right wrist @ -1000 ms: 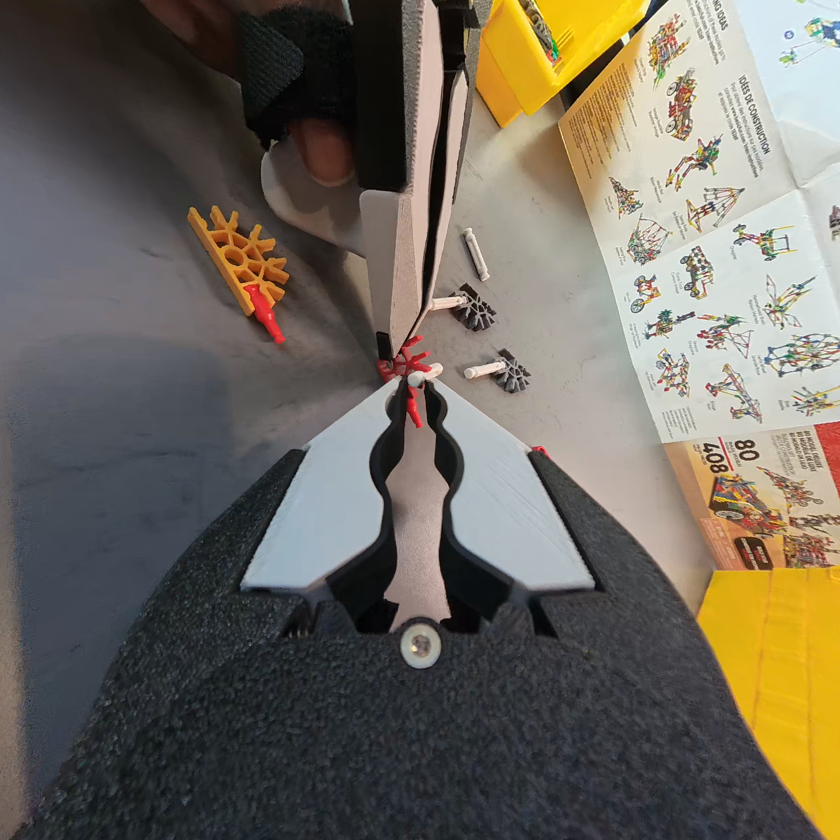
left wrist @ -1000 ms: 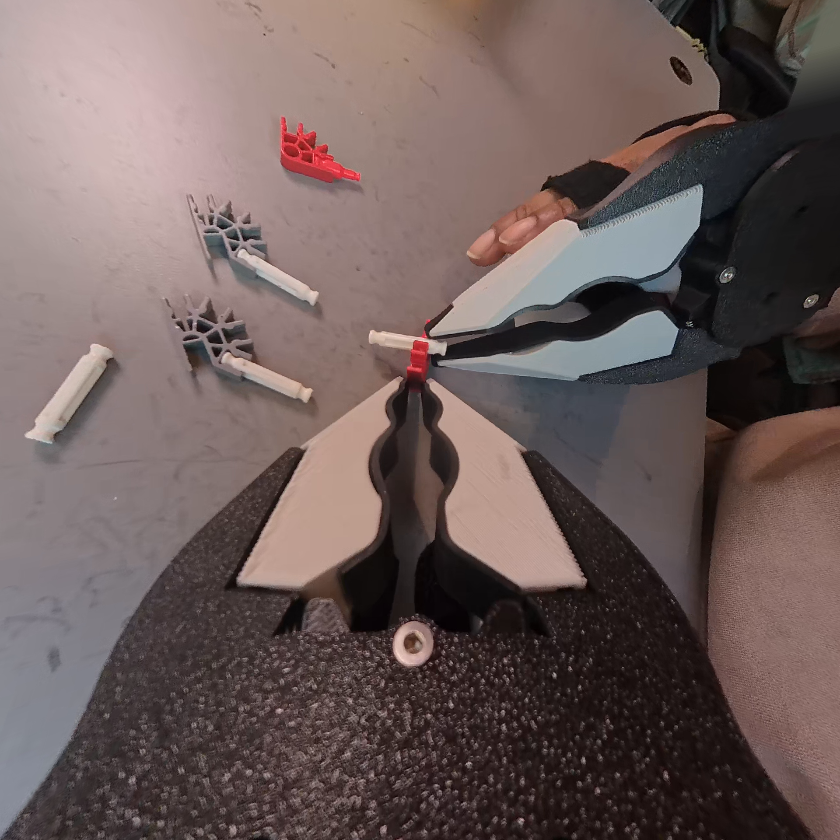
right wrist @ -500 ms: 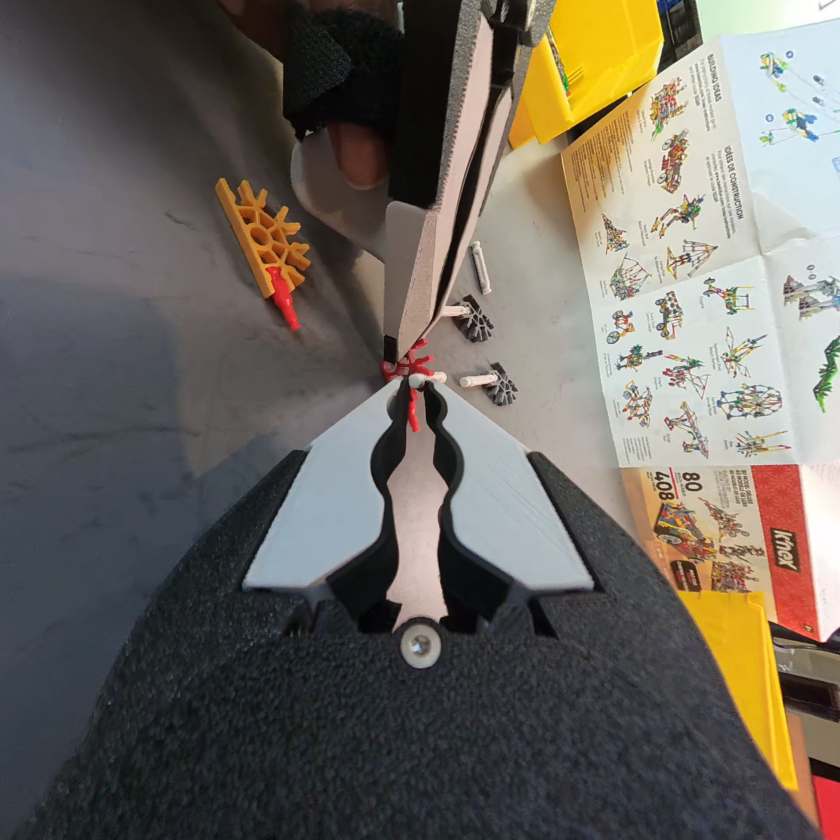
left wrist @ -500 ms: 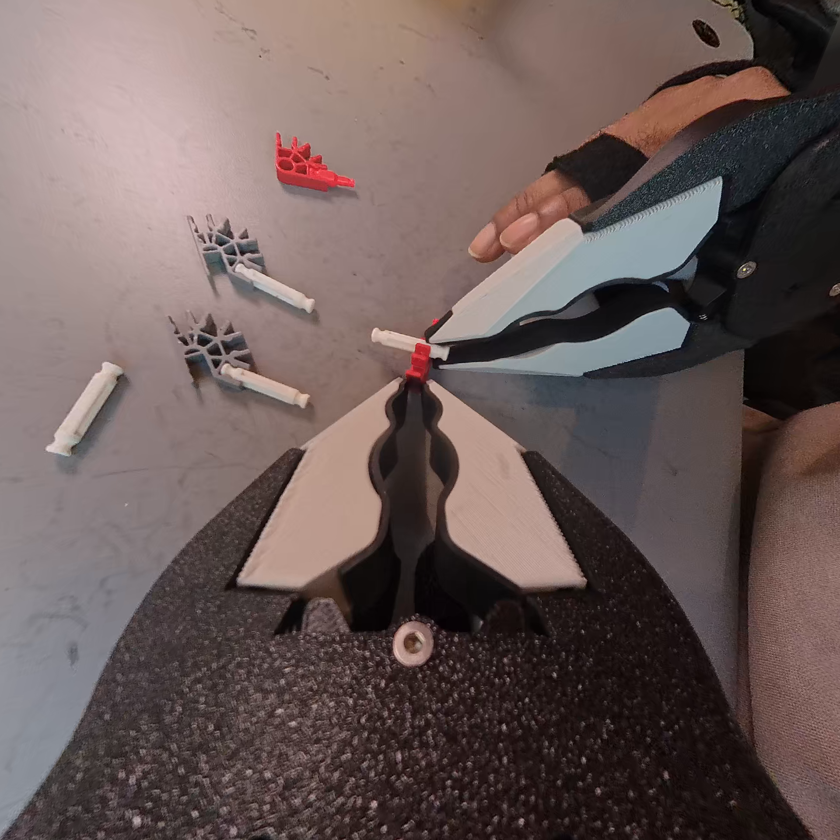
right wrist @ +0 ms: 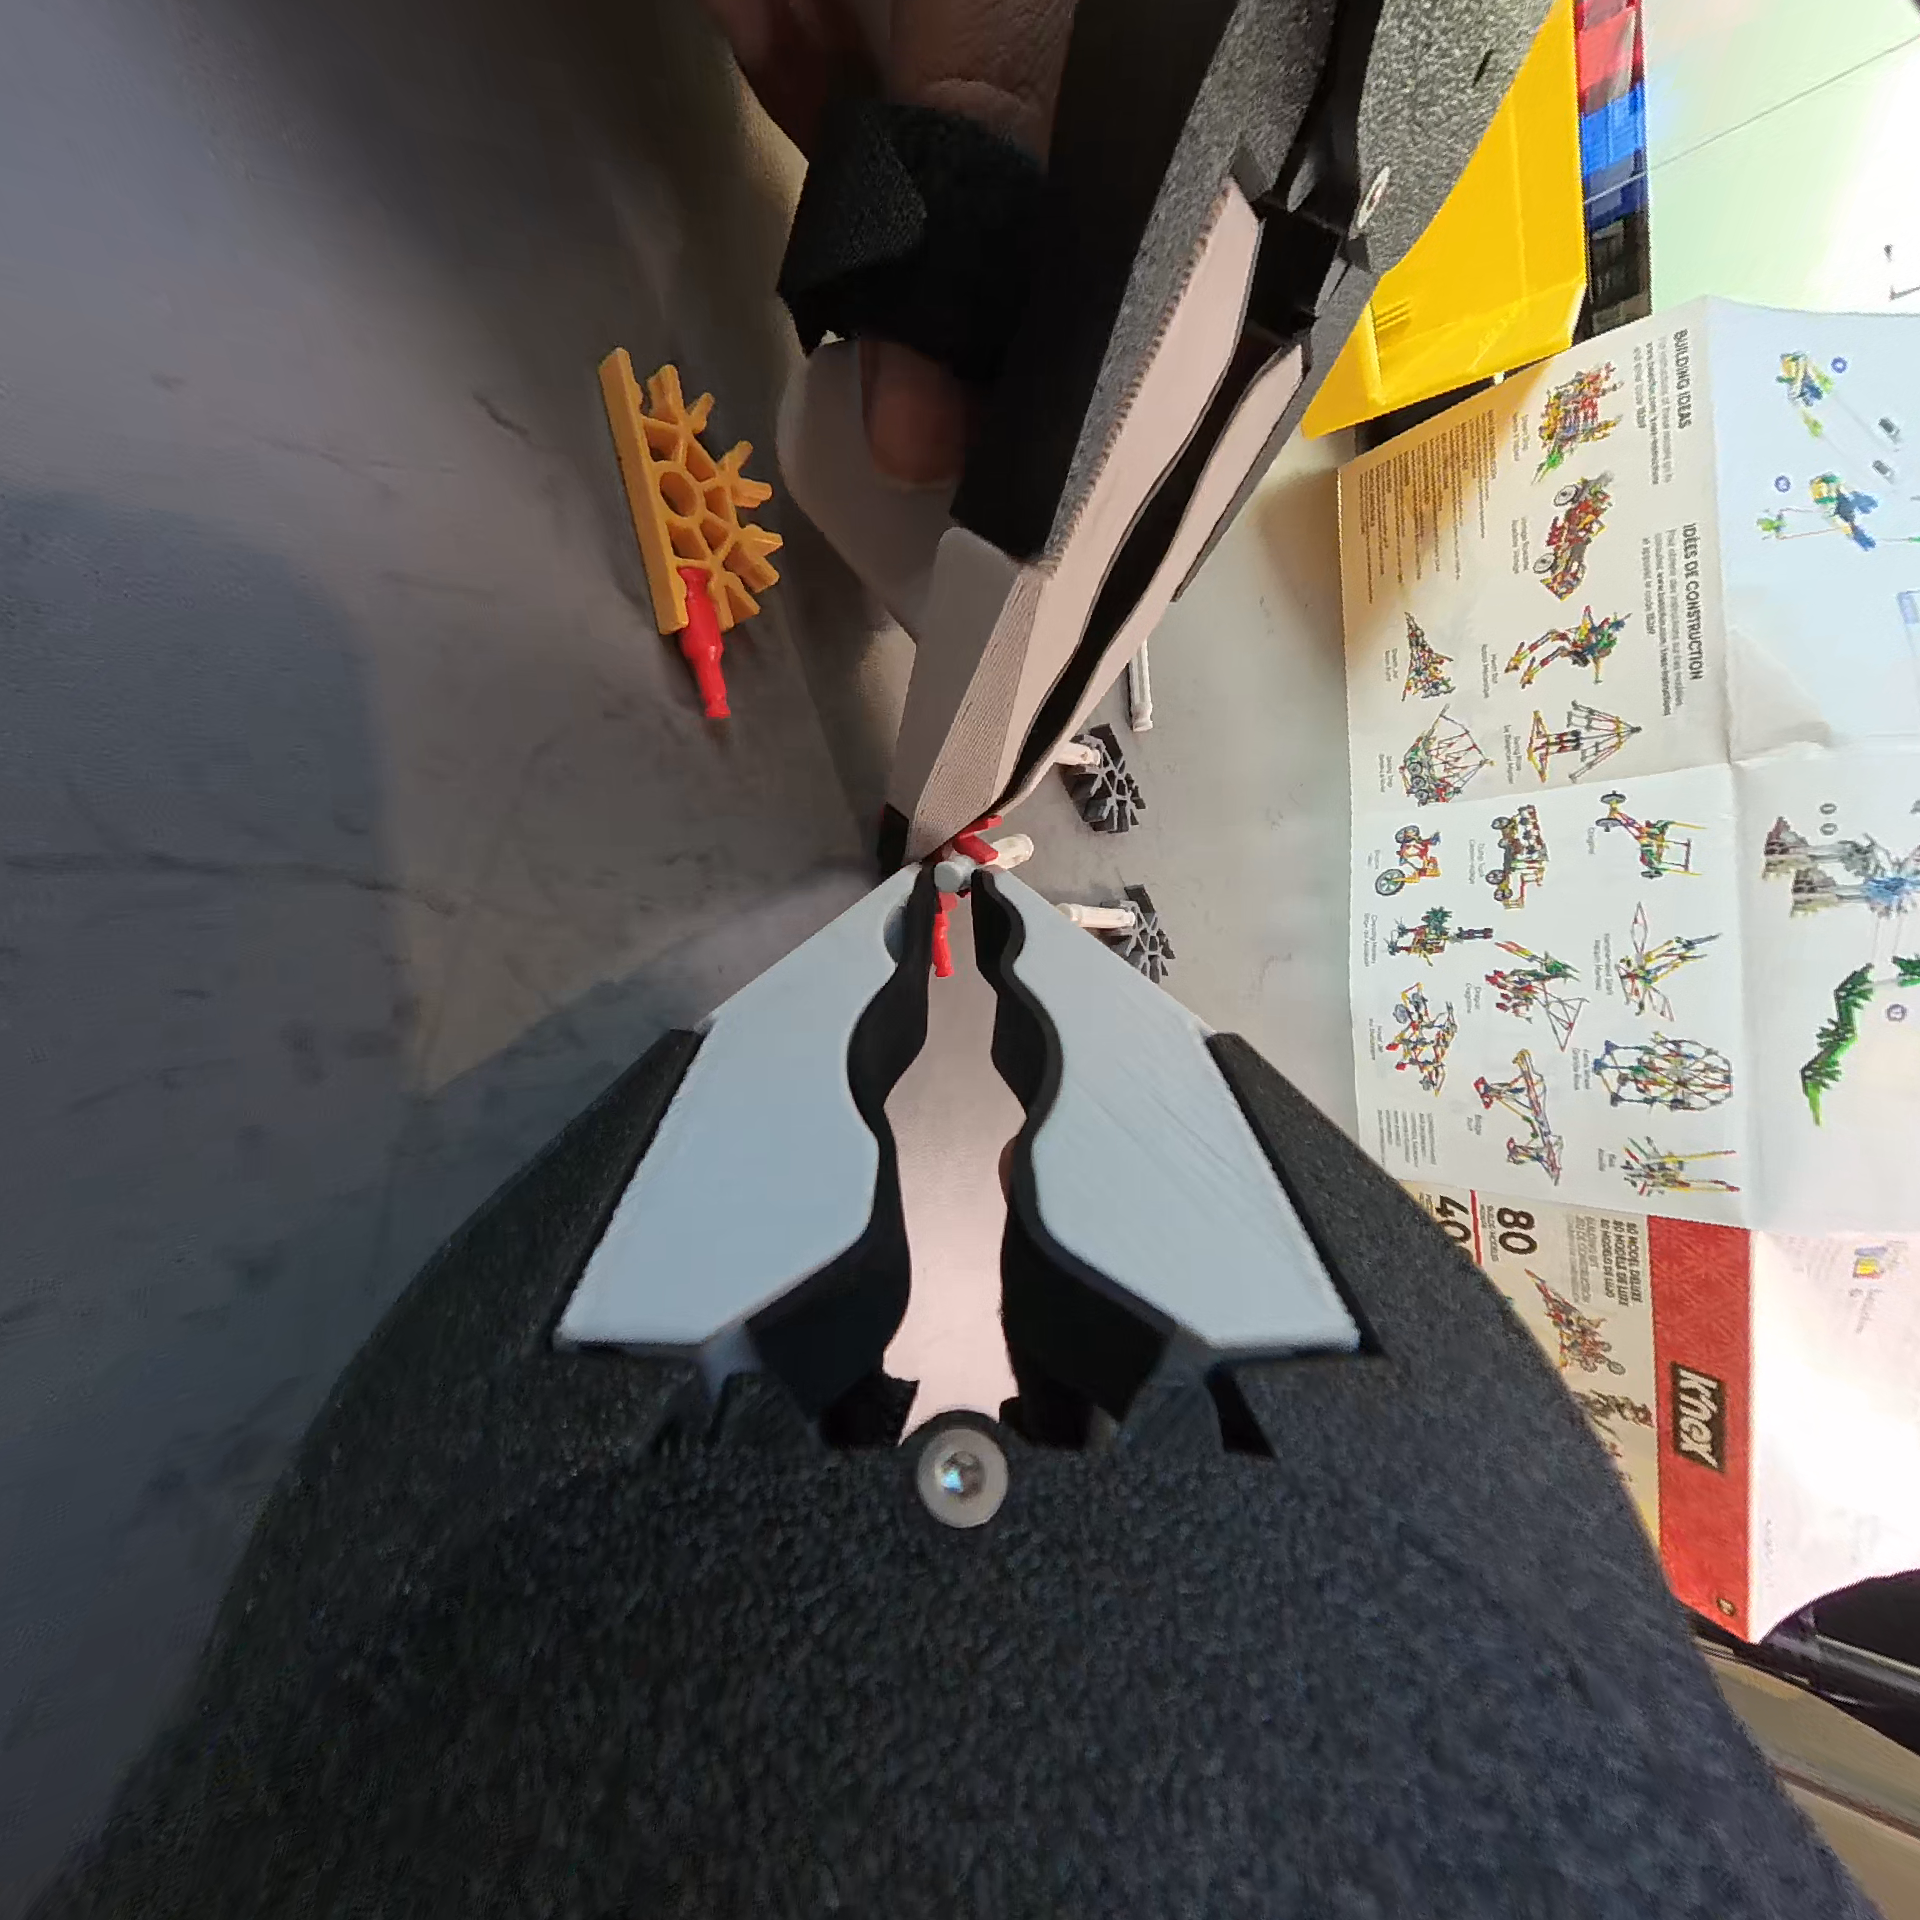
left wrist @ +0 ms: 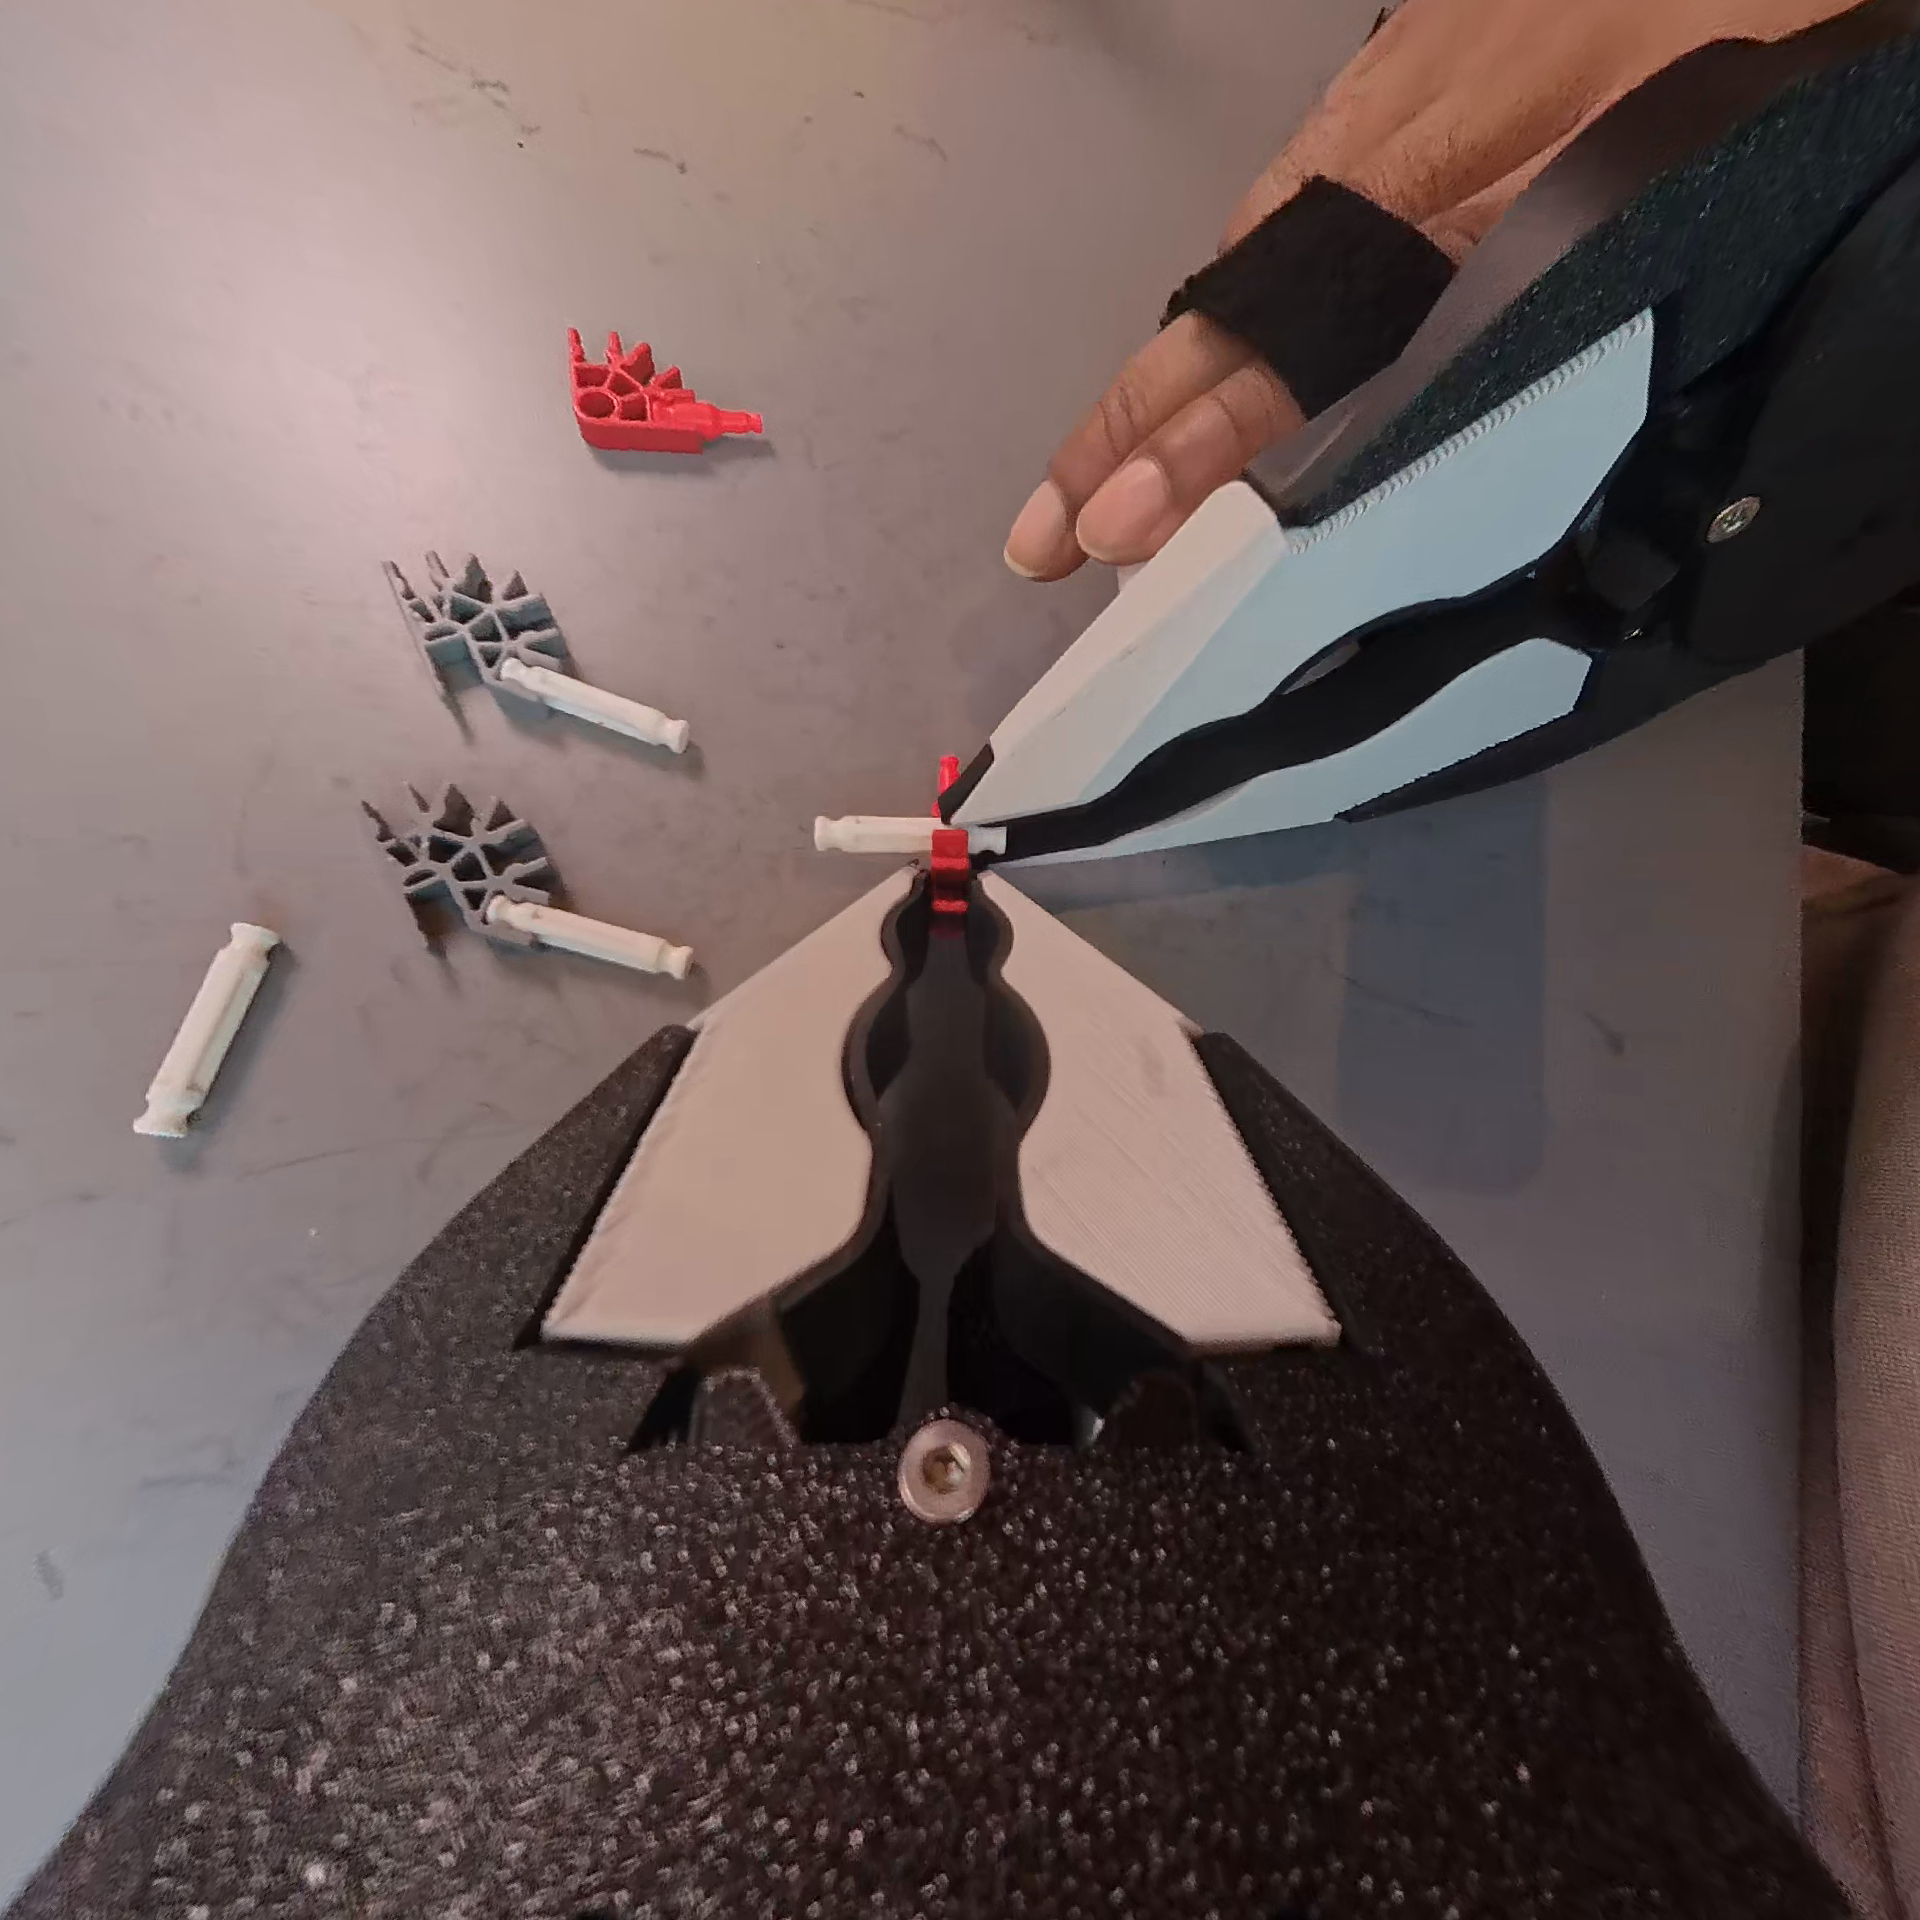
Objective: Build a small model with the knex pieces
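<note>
My left gripper is shut on a small red connector and holds it above the grey table. My right gripper comes in from the right, shut on one end of a white rod. The rod lies across the red connector and touches it. In the right wrist view my right gripper meets the left gripper, which comes down from above. The red connector and the white rod show between the tips. A short red rod hangs from the connector.
On the table lie a red connector with a rod, two grey connectors with white rods and a loose white rod. An orange connector with a red rod, a yellow bin, an instruction sheet and a box show. The tips of both grippers are at nearly the same place.
Both grippers stay shut with rod and connector held together. The right gripper has tilted more steeply, and the left gripper leans more to the right in the right wrist view.
</note>
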Available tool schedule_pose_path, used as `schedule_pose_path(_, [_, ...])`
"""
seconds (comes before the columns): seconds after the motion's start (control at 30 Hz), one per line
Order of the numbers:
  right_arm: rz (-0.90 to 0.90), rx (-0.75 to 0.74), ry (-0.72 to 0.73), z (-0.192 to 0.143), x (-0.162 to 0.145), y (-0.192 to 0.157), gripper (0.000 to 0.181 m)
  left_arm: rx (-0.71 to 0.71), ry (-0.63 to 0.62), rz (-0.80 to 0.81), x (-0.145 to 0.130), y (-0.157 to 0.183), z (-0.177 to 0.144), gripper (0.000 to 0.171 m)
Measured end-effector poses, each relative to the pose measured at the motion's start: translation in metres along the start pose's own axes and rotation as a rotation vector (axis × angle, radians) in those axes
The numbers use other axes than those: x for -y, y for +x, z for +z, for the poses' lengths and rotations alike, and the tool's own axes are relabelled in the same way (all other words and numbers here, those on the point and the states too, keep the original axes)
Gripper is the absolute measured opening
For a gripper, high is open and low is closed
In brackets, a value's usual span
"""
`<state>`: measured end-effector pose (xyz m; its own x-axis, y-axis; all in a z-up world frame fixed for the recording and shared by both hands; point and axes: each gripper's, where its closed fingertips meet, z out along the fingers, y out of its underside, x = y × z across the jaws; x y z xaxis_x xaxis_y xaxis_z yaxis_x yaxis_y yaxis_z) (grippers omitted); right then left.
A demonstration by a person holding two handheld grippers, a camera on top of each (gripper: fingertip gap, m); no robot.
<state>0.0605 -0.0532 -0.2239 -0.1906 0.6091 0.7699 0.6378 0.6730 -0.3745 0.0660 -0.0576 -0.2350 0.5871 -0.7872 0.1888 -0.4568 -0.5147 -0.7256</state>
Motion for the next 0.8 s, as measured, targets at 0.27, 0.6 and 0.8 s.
schedule_pose_path(0.27, [-0.101,0.009,-0.008,0.0,0.002,-0.001,0.004,0.0,-0.002,0.034,-0.001,0.0,0.0,0.003])
schedule_pose_path(0.6, [-0.25,0.06,-0.046,0.001,0.003,-0.001,0.004,-0.041,-0.003,0.052,-0.003,0.0,-0.001,0.005])
schedule_pose_path(0.8, [-0.261,0.063,-0.055,0.007,0.011,-0.001,0.004,-0.013,0.002,0.063,-0.01,-0.004,-0.015,0.01])
